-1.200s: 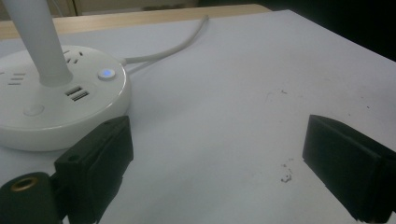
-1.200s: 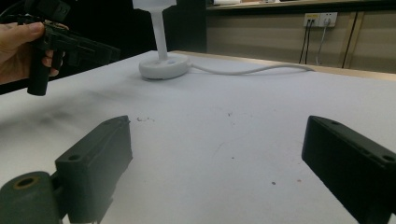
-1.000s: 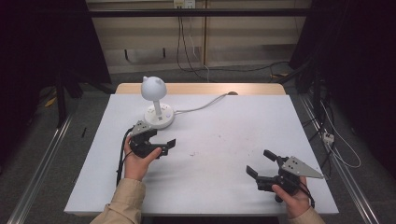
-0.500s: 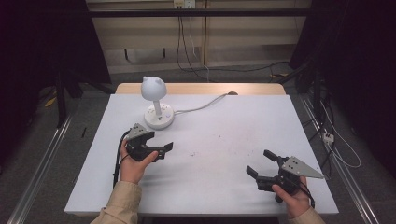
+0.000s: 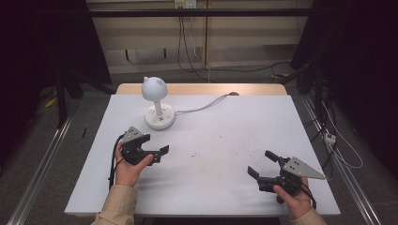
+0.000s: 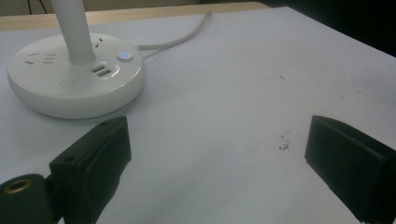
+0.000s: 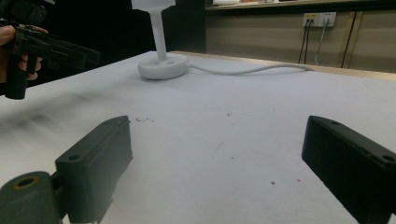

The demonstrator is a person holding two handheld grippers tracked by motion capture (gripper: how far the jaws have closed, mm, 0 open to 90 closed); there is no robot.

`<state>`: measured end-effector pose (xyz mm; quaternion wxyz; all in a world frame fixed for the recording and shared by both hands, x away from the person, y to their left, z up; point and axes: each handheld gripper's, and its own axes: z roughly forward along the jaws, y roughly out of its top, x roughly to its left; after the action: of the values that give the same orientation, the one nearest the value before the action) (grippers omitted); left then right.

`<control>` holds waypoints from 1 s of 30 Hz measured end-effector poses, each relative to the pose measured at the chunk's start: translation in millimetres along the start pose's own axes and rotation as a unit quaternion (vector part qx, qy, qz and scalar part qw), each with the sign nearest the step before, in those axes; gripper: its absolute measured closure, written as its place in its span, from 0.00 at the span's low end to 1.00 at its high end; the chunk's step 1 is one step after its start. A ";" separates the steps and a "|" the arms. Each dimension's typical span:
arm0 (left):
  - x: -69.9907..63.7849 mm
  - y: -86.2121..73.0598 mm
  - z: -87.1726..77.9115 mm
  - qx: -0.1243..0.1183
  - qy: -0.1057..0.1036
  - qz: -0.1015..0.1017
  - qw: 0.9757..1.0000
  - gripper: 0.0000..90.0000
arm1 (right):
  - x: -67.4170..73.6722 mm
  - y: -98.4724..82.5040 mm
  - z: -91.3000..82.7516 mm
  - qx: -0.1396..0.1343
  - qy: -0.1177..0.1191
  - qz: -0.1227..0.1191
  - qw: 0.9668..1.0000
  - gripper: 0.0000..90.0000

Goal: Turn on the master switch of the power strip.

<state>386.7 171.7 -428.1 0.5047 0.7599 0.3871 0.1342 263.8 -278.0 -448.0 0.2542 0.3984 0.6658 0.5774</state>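
A white desk lamp stands at the back left of the white table. It has a round head, and its round base carries sockets, USB ports and a small button. My left gripper hovers just in front of the base, open and empty, its black jaws wide apart. Near the front right edge my right gripper is held open and empty over bare table. In the right gripper view the lamp is far off, and the left gripper shows at the top left.
The lamp's white cord runs from the base to the table's back edge. A wooden strip borders the back. Small dark specks mark the tabletop. Cables and a metal rail lie on the floor to the right.
My left gripper has drawn back a little from the lamp base toward the person. The right gripper has stayed where it was.
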 end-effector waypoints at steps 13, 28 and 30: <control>3.8 -6.2 -7.4 0.003 0.004 -0.001 1.000 0.07 | -0.8 0.0 -0.8 -0.001 -0.001 -0.004 1.000 0.09; 8.7 -11.0 -17.4 0.003 0.010 0.005 1.000 0.07 | -0.4 0.1 -0.8 -0.001 -0.001 -0.004 1.000 0.09; 9.7 -11.9 -19.0 0.000 0.011 0.003 1.000 0.07 | -0.4 0.1 -0.9 -0.001 -0.001 -0.004 1.000 0.09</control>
<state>376.5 193.6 -431.6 0.5003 0.7596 0.3898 0.1440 263.3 -278.9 -447.7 0.2576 0.3958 0.6666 0.5767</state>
